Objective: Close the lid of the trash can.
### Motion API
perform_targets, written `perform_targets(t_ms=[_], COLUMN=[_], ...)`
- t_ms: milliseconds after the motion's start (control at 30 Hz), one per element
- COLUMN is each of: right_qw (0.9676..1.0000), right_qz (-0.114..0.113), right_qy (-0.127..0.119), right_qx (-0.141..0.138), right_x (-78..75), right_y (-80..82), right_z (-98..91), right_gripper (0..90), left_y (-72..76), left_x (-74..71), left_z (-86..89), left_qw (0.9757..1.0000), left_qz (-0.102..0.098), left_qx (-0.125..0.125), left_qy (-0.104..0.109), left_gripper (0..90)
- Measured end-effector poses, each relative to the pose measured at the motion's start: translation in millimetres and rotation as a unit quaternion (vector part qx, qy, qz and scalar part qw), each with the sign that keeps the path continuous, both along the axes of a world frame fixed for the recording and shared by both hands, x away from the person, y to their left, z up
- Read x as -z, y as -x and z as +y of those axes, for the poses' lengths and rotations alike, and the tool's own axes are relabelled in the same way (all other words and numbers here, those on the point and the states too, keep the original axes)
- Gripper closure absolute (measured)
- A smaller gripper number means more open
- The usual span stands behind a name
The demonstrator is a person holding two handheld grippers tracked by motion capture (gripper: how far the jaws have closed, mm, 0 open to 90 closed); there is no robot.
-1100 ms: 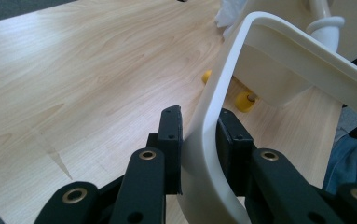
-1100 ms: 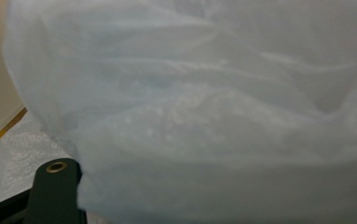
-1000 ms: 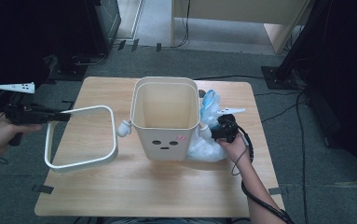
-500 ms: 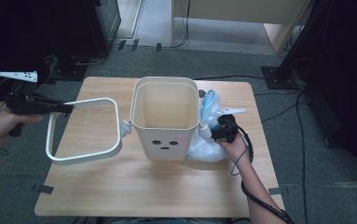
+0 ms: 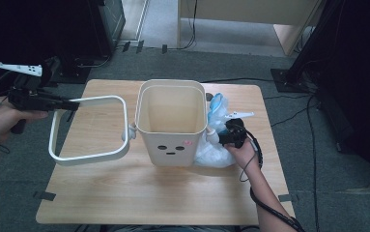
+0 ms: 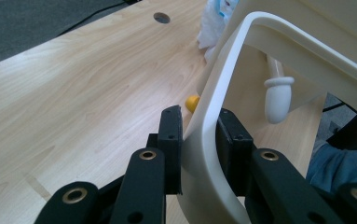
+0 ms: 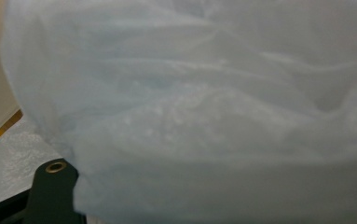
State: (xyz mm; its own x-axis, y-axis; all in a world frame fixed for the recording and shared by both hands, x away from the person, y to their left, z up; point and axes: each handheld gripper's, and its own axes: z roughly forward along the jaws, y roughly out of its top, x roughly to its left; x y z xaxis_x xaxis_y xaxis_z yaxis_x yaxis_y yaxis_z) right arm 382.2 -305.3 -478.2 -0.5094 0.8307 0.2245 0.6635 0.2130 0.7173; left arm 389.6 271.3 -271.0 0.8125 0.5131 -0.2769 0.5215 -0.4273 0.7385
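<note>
While the left gripper (image 5: 69, 104) is pinching the cream rectangular ring frame (image 5: 87, 155) in the high view, that frame is hanging tilted over the desk's left half, its near right corner just beside the bin's left side peg. The cream waste bin (image 5: 172, 145) is standing upright mid-desk, toward the far edge, and the right gripper (image 5: 221, 138) is pushing into the pale blue plastic bag (image 5: 215, 153) bunched against the bin's right wall. To seat the frame well, I judge it should be levelled and centred over the bin's rim before going down, once the bag is lining the bin.

Looking along the left gripper's jaws, both pads are clamping the frame's flat band (image 6: 199, 154), with the white peg (image 6: 278, 95) beyond; a grip deeper on the band would be resisting twist better.

From the right gripper view, crumpled bag film (image 7: 204, 116) is crowding the lens, so I cannot tell whether those jaws are closing on it.
</note>
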Motion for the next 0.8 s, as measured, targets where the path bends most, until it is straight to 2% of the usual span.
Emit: perform_targets(t_ms=[233, 367, 500, 600, 800], right_qw=[1.0, 1.0, 1.0, 1.0, 1.0], right_qz=[0.001, 0.001, 0.0, 0.0, 0.001], right_qy=[0.003, 0.003, 0.005, 0.004, 0.005], right_qx=[0.0, -0.001, -0.001, -0.002, -0.002], right_x=[-0.5, -0.3, -0.6, -0.3, -0.4], right_y=[0.3, -0.3, 0.1, -0.2, -0.2], right_z=[0.5, 0.5, 1.1, 0.7, 1.0], right_gripper=[28.1, 28.1, 28.1, 28.1, 28.1], left_y=[-1.8, -2.4, -4.3, -4.7, -5.3], left_x=[-14.4, -25.5, -33.7, -38.7, -50.3], left_z=[-7.3, -11.0, -11.4, -11.9, -17.2], left_qw=[1.0, 0.9998, 0.9998, 0.9996, 0.9992], left_qz=[-0.009, -0.01, -0.009, -0.006, -0.017], left_qx=[0.003, 0.009, 0.011, 0.01, 0.004], left_qy=[-0.001, 0.011, 0.013, 0.025, 0.035], left_gripper=[74.1, 74.1, 74.1, 74.1, 74.1])
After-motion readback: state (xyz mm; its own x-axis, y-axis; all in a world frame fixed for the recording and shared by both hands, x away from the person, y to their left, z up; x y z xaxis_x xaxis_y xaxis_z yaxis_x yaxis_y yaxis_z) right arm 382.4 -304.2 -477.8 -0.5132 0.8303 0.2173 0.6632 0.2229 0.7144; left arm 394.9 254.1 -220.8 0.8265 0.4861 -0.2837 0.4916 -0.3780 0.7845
